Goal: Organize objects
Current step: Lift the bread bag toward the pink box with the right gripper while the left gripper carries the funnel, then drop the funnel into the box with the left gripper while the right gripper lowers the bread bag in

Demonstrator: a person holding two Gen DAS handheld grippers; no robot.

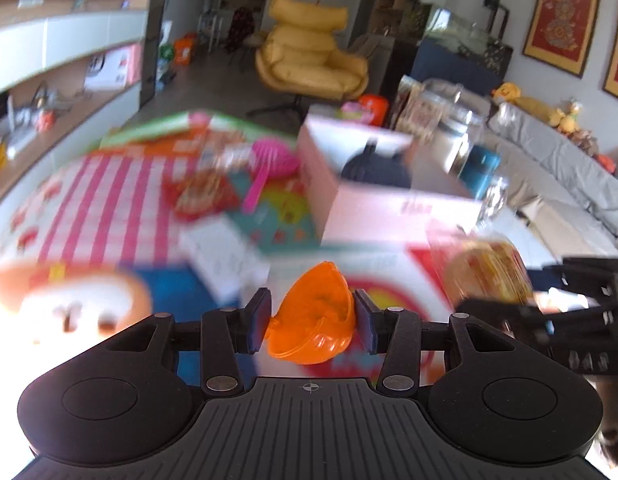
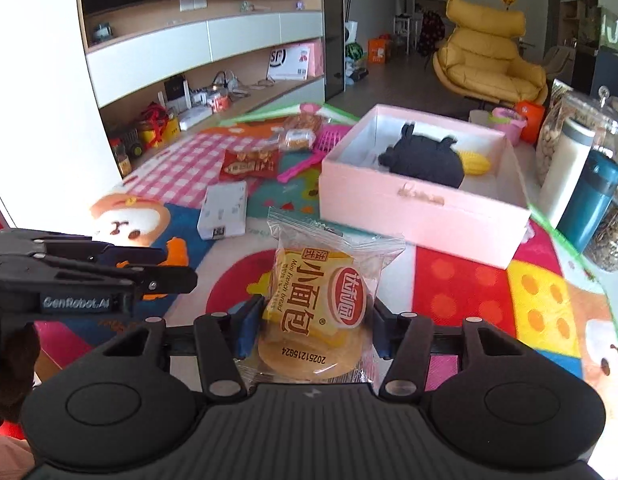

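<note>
While hovering over the play mat, left gripper pinching an orange toy between its pads; right gripper clamping a bread packet by its sides, both lifted clear of the mat, near the pink box holding a black plush.

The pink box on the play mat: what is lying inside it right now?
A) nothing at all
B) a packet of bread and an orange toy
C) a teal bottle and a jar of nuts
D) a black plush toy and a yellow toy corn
D: the right wrist view shows the open pink box holding a black plush toy with a yellow toy corn beside it.
</note>
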